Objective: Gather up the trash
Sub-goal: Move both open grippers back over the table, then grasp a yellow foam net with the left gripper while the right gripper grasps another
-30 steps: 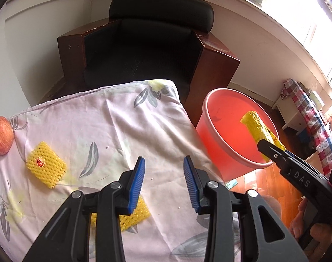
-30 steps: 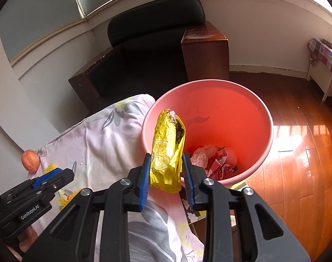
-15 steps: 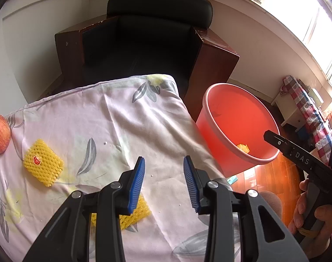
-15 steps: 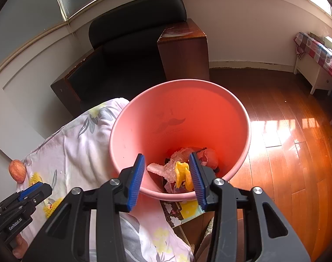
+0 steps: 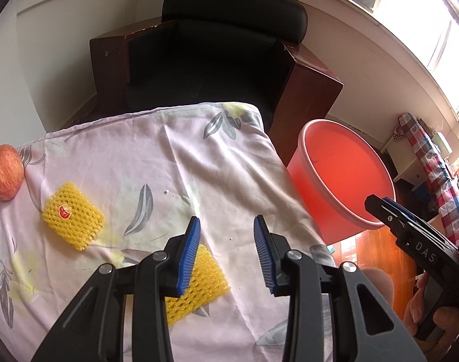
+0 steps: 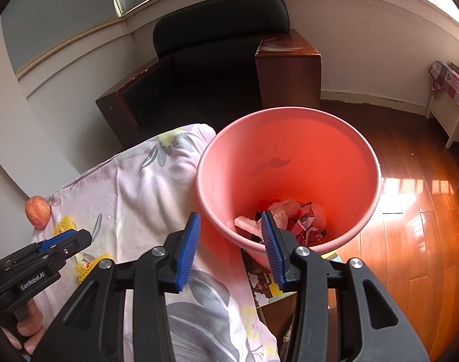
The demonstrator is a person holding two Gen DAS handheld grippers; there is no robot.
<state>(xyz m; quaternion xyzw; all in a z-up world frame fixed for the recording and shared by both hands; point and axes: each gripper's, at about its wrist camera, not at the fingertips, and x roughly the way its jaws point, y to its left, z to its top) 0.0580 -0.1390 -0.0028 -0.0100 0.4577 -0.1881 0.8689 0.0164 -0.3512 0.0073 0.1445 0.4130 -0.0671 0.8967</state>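
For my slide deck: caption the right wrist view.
Open right claw poised over the pink bin holding scraps, beside the floral-clothed table.

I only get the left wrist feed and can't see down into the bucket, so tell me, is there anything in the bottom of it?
Observer: Yes. The right wrist view looks down into the pink bucket, and crumpled pink and red scraps lie at its bottom.
Operator: Is the right gripper holding anything?
Observer: No. The right gripper is open and holds nothing, with its tips over the bucket's near rim.
Operator: Anything on the floor beside the bucket?
Observer: A printed paper or card lies between the bucket and the cloth-covered table; I cannot tell what it is.
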